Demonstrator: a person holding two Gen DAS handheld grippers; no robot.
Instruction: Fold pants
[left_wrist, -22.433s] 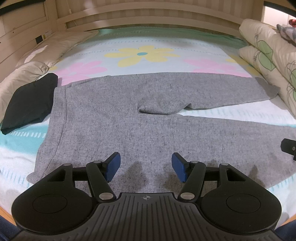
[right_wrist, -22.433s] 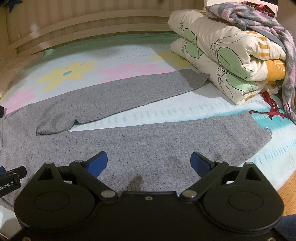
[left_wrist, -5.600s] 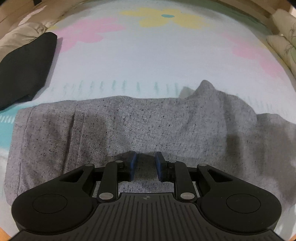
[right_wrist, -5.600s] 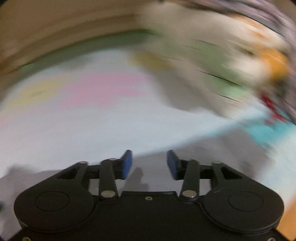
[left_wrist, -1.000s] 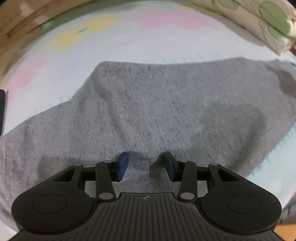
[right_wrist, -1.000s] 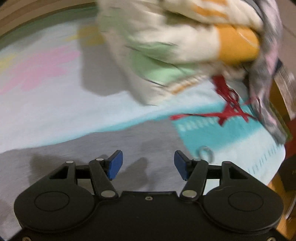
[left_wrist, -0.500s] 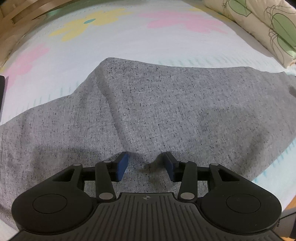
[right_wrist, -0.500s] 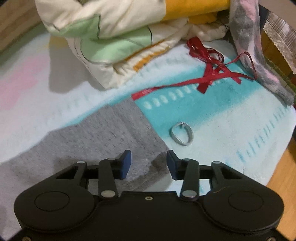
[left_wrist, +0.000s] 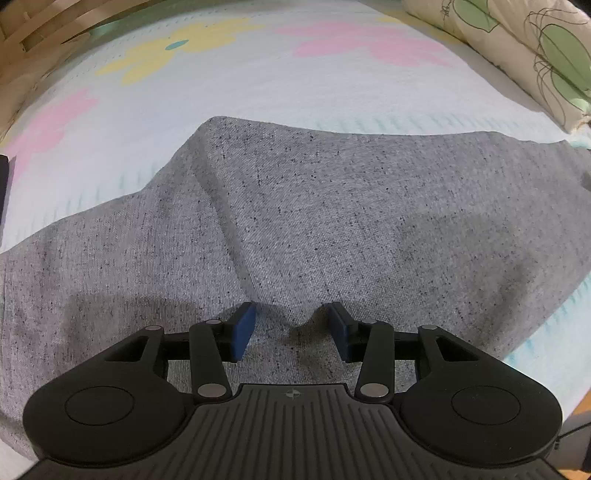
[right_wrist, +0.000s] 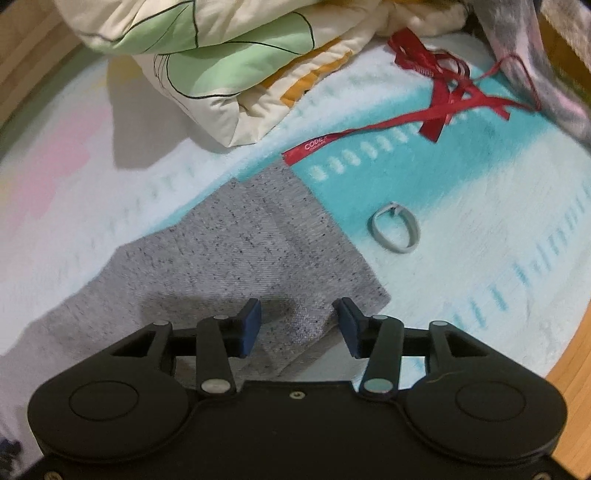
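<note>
The grey speckled pants (left_wrist: 332, 221) lie folded lengthwise on the flowered bed sheet (left_wrist: 258, 74), with a crease running toward my left gripper. My left gripper (left_wrist: 291, 328) is open low over the pants' near edge, a small ridge of fabric between its blue pads. In the right wrist view the leg end of the pants (right_wrist: 251, 258) lies on the sheet. My right gripper (right_wrist: 297, 325) is open, straddling the near corner of the hem.
A folded quilt (right_wrist: 221, 55) with green leaf print lies behind the hem. A red ribbon (right_wrist: 424, 110) and a grey hair tie (right_wrist: 395, 232) lie right of the hem. The wooden bed edge (right_wrist: 569, 362) is at the right. Pillows (left_wrist: 535, 48) lie far right.
My right gripper has come down closer over the hem corner and stays open. My left gripper has stayed in place over the pants' near edge, jaws open about as before.
</note>
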